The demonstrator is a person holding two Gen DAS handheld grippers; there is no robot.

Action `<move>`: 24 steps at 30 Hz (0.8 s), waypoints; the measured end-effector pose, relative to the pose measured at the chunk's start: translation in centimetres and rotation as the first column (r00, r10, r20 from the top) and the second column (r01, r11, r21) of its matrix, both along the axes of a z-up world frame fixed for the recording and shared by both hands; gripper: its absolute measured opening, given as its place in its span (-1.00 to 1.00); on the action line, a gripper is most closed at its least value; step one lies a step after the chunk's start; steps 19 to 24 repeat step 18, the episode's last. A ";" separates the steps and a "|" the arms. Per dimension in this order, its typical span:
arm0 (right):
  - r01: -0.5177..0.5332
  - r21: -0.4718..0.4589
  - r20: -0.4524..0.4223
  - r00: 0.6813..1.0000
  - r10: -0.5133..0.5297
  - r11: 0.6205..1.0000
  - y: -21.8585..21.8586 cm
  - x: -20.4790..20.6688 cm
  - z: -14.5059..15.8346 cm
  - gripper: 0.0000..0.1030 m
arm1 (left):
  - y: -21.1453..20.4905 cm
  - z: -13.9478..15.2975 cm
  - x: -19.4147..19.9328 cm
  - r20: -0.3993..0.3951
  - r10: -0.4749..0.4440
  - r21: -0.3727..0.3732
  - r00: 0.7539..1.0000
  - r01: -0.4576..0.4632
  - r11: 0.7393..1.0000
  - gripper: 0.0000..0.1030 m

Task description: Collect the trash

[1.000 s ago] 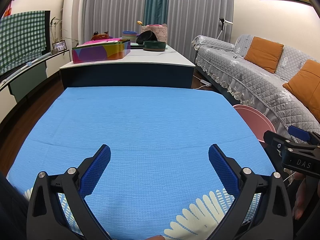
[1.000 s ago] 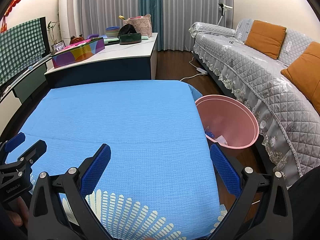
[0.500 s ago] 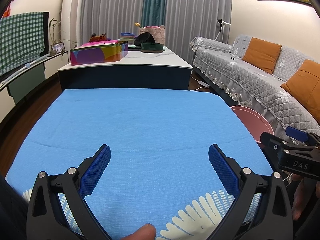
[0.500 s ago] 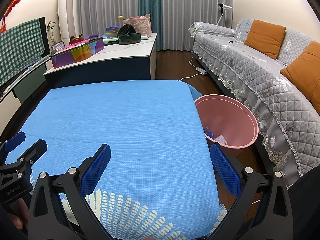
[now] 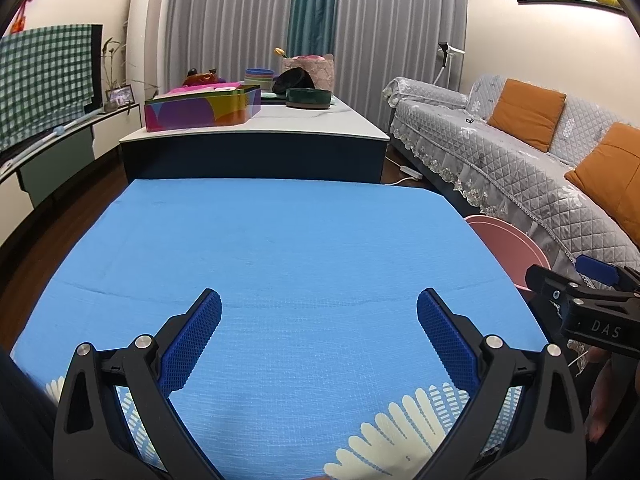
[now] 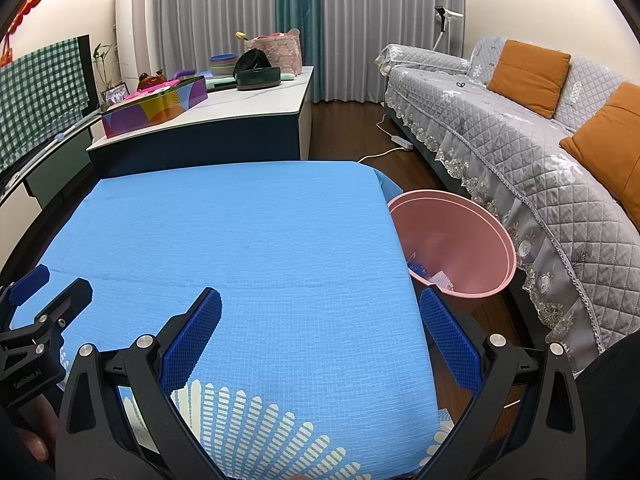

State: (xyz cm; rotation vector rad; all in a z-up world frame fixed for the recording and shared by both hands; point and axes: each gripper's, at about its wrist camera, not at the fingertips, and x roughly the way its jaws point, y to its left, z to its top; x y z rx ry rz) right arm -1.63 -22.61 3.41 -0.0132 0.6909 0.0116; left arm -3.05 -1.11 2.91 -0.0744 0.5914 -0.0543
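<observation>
— Looking across the desk [image 5: 304, 248]: what covers it?

— A blue woven cloth [image 6: 248, 248] with a pale fan print along the near edge. Both grippers hang over that near edge. The left gripper [image 5: 319, 334] has its fingers spread wide with nothing between them, and the right gripper [image 6: 320, 334] is the same, wide apart and empty.

— Where is the trash?

— In the pink bin [image 6: 472, 236], which stands on the dark wood floor just beside the desk's right edge. A blue scrap [image 6: 418, 269] and a whitish piece [image 6: 440, 280] lie at its bottom; I cannot quite make out what they are.

— And the room?

— Past the far edge stands a dark cabinet with a white top [image 5: 256, 136], carrying a multicoloured box [image 5: 202, 109] and a green bowl [image 5: 309, 98]. Grey curtains [image 5: 392, 28] close the far wall. On the right runs a grey quilted sofa [image 6: 520, 128] with orange cushions [image 6: 528, 76]. A green checked cloth [image 5: 44, 80] hangs far left.
</observation>
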 end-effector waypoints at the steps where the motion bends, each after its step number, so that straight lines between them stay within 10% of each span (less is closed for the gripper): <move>1: 0.001 -0.001 0.002 1.000 -0.001 1.000 -0.1 -0.1 0.0 0.90 | 0.1 0.0 0.0 -0.002 0.001 -0.001 1.000 -0.001 1.000 0.85; 24: 0.007 -0.008 0.017 1.000 -0.007 1.000 -0.1 -0.3 0.1 0.90 | 0.4 -0.2 0.2 -0.011 0.006 -0.002 1.000 -0.006 1.000 0.85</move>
